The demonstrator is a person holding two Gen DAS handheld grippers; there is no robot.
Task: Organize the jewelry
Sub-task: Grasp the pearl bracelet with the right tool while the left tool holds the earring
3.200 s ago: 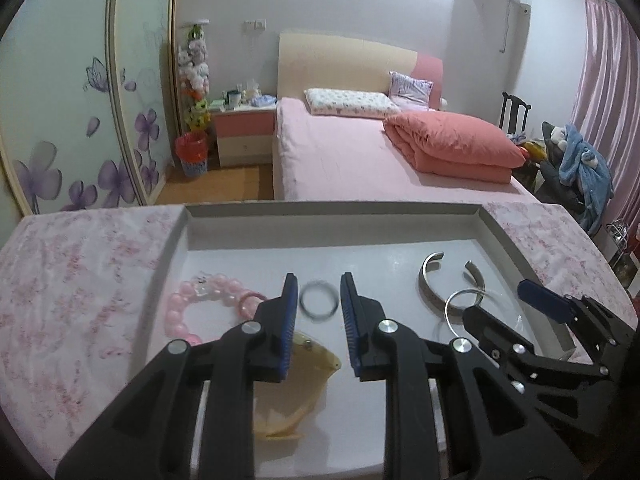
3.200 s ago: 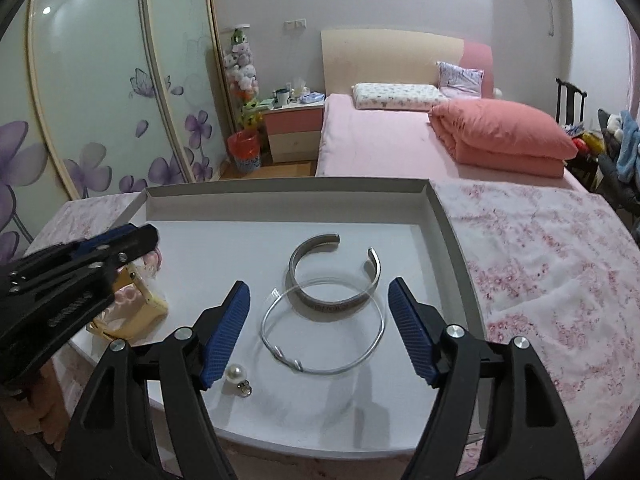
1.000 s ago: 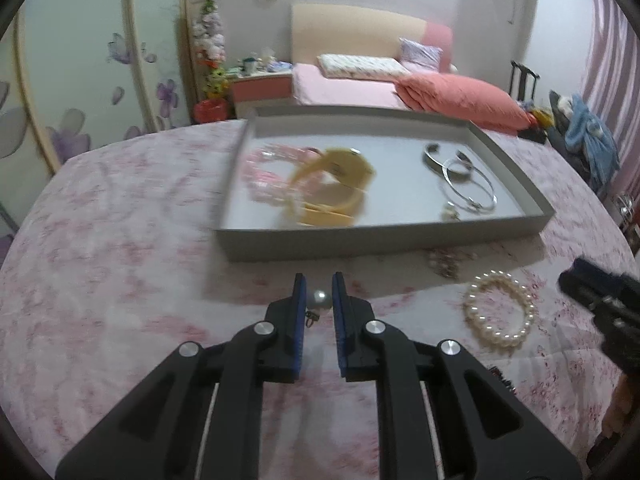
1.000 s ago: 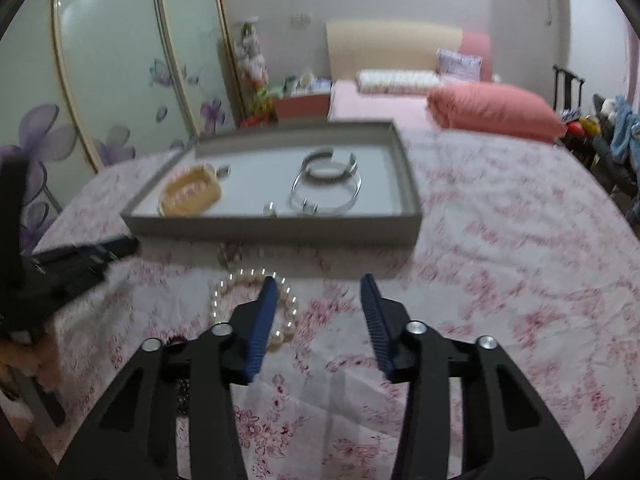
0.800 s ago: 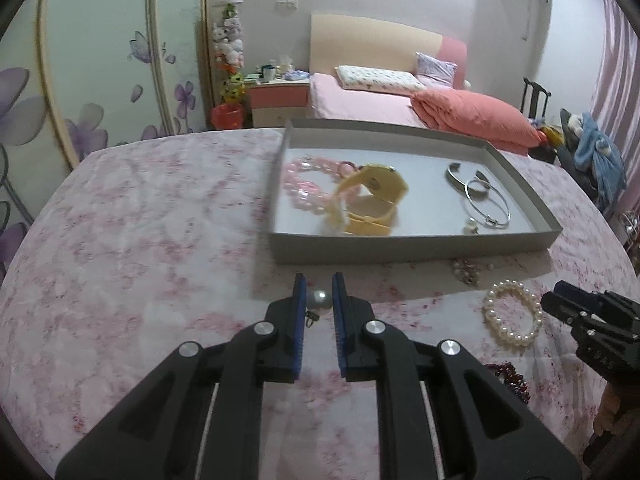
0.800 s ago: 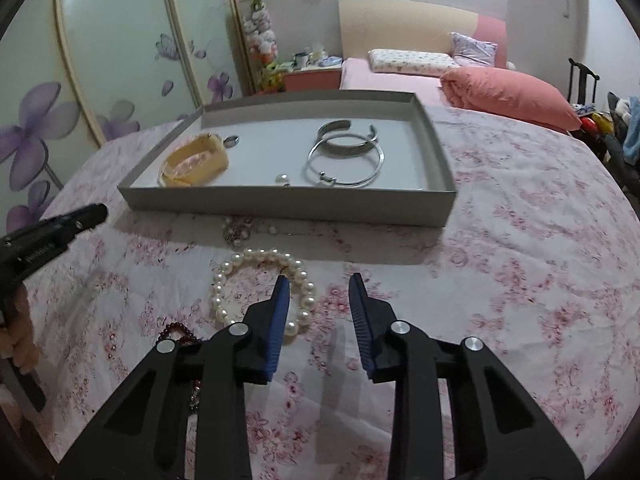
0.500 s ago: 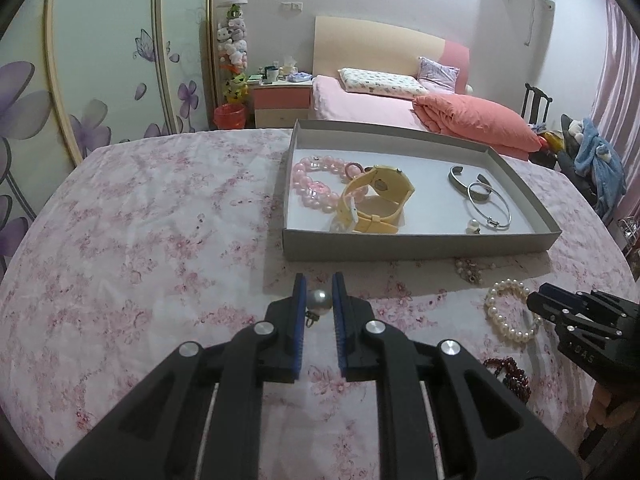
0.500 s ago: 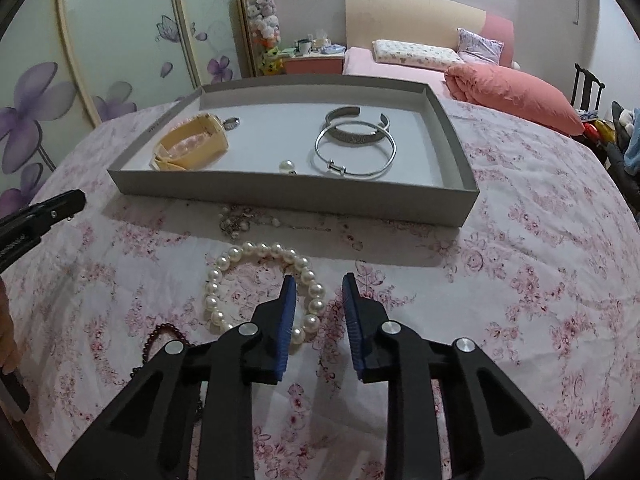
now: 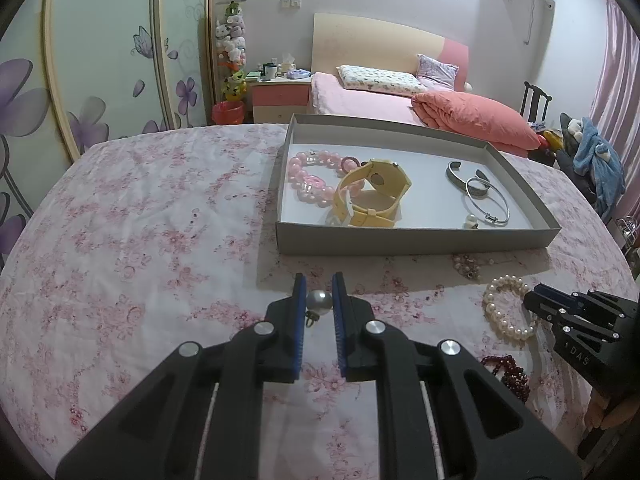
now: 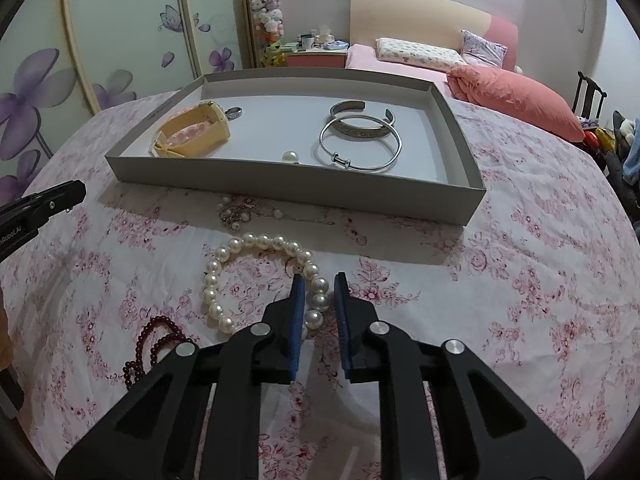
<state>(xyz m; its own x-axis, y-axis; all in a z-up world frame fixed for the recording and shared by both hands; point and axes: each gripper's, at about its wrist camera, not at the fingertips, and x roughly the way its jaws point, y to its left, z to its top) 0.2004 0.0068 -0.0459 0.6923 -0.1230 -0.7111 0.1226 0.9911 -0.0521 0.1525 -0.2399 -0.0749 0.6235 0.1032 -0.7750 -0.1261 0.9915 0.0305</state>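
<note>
Above the floral cloth (image 9: 132, 216), left gripper (image 9: 319, 300) clamps pearl earring (image 9: 319, 301), post pointing down; right gripper (image 10: 319, 300) clenched on pearl bracelet (image 10: 256, 280).

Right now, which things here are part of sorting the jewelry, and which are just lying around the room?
Part of the job:
- pearl earring in the left gripper
- pearl bracelet between the right gripper's fingers
- dark red bead string
- chain necklace
- gray tray

Just lying about:
- bed pillow
- red bin
- plush toys
</note>
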